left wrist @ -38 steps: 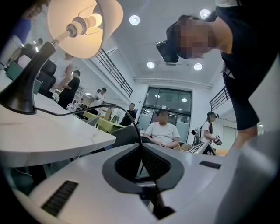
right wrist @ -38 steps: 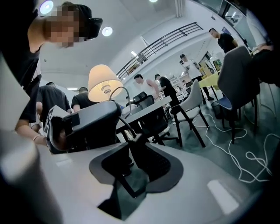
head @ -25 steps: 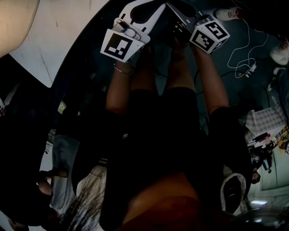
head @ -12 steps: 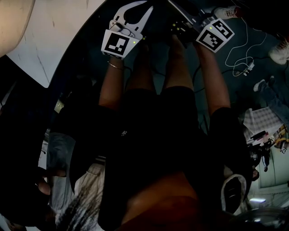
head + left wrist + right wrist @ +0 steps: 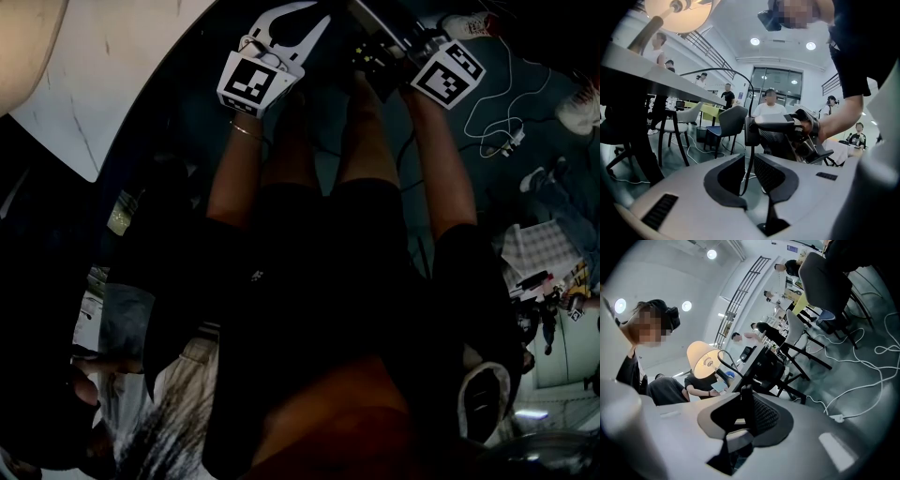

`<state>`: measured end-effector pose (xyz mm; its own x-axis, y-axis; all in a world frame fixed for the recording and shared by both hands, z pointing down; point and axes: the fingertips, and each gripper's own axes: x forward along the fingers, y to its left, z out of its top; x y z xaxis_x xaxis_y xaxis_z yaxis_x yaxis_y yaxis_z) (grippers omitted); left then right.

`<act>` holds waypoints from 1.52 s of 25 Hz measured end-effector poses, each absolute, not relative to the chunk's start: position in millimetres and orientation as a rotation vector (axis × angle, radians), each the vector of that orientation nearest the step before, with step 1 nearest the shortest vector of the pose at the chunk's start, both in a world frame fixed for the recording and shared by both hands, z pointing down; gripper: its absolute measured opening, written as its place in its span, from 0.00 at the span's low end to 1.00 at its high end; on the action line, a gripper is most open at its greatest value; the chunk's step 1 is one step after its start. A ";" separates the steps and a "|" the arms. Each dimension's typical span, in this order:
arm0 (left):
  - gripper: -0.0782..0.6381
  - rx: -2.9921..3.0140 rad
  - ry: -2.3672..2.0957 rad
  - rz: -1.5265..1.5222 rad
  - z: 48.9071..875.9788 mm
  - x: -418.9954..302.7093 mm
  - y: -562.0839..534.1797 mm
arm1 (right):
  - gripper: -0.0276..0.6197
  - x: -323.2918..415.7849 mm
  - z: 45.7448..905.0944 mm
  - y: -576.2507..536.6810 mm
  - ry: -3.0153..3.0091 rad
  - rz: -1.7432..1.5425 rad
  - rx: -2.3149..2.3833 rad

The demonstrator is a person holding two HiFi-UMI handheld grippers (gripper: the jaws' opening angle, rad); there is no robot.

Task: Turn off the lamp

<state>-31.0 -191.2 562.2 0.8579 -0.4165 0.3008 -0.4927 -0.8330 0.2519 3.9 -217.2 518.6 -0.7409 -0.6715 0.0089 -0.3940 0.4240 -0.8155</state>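
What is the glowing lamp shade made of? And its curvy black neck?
The lamp shade looks like thin cloth or frosted plastic, because warm light glows softly through it; I can't tell which. The neck looks like bendy metal tubing with a matte black coat: it is thin, dark and holds a curve.

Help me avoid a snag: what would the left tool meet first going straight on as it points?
Probably the thin black cord hanging across its jaw gap, below the switch held by the right tool; depth is unclear.
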 end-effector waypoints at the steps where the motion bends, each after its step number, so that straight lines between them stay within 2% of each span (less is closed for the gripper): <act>1: 0.18 2.712 -0.670 0.336 562.3 -29.5 -190.4 | 0.16 4.7 519.1 -217.4 2.362 -1.226 -0.922; 7: 0.19 2.683 -0.670 0.313 562.1 -23.2 -191.4 | 0.16 0.5 519.4 -213.5 2.345 -1.249 -0.885; 12: 0.13 2.705 -0.648 0.303 558.6 -20.4 -188.1 | 0.16 -0.1 520.6 -211.0 2.342 -1.260 -0.877; 38: 0.13 2.711 -0.608 0.390 564.3 -19.7 -180.6 | 0.17 -3.9 526.1 -212.6 2.435 -1.209 -0.915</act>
<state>-19.7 -180.6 564.3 0.8713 -0.3611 0.3324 -0.4527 -0.8529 0.2601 -3.9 -212.6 526.1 -0.7631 -0.6453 0.0344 -0.4176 0.4518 -0.7883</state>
